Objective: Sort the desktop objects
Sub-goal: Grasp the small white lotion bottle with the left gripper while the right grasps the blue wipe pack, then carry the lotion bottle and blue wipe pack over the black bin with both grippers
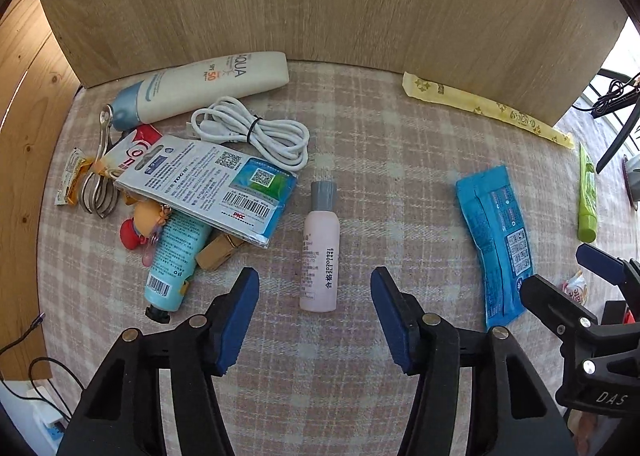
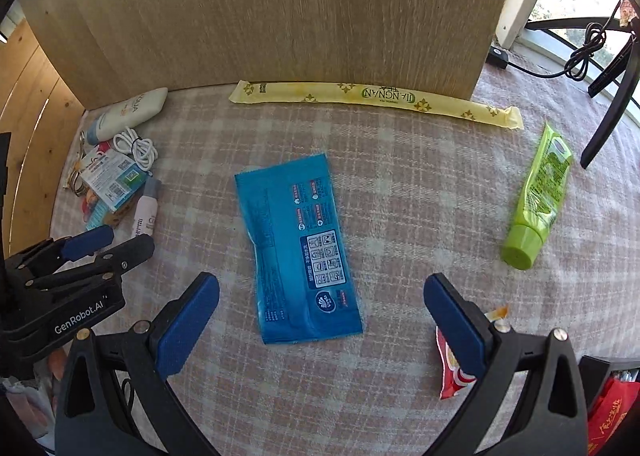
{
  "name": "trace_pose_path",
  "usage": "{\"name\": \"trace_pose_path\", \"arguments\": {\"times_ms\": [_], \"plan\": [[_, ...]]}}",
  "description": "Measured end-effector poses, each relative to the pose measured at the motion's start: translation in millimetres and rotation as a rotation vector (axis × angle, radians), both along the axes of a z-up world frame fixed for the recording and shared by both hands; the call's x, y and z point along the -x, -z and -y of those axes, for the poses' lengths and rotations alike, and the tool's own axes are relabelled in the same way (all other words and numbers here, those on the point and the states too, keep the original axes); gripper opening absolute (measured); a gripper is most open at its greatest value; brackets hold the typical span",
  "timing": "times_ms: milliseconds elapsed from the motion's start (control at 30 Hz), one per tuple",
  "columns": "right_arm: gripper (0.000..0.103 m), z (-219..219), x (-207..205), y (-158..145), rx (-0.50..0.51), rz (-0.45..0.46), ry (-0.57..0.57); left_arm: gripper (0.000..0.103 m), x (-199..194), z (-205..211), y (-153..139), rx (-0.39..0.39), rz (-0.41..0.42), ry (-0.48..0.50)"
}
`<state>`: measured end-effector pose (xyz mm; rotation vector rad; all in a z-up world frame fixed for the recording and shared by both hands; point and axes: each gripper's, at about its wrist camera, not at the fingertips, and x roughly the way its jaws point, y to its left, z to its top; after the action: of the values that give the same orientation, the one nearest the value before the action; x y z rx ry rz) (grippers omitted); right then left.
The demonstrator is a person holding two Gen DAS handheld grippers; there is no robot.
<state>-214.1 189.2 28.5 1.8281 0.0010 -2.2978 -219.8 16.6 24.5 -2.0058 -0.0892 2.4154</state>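
Pink bottle (image 1: pixel 319 246) lies flat on the tabletop (image 1: pixel 400 160), right ahead of the spread left claw (image 1: pixel 314 320), its long side pointing away between the jaws. Right claw (image 2: pixel 320 326) is spread too, over the blue wipes pack (image 2: pixel 298 248).

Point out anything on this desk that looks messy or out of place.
The left-side pile: a barcoded card pack lies tilted across a teal tube and small toys. The pink bottle and blue wipes pack lie apart, flat.
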Motion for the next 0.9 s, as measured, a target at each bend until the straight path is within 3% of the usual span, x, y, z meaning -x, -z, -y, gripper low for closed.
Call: {"name": "trace_pose_path", "arguments": {"times_ms": [167,433,500,633,733,900], "plan": [[0.103,13,11,13,-0.021,0.023,-0.024,0.049,9,-1,8,-0.009,0.015,-0.006],[0.103,35,10,30,-0.076,0.057,-0.058,0.028,16,-13,14,0.012,0.004,0.005],[0.099,38,7,33,-0.100,0.042,-0.049,0.025,17,-12,13,0.007,0.004,-0.002],[0.082,46,-2,27,-0.137,-0.001,-0.079,0.019,19,2,11,0.007,-0.002,0.000],[0.049,48,-6,18,-0.137,-0.013,-0.080,0.019,17,7,8,-0.004,-0.003,-0.002],[0.037,49,-17,11,-0.126,-0.008,-0.072,0.019,-2,18,2,-0.046,0.003,0.024]]}}
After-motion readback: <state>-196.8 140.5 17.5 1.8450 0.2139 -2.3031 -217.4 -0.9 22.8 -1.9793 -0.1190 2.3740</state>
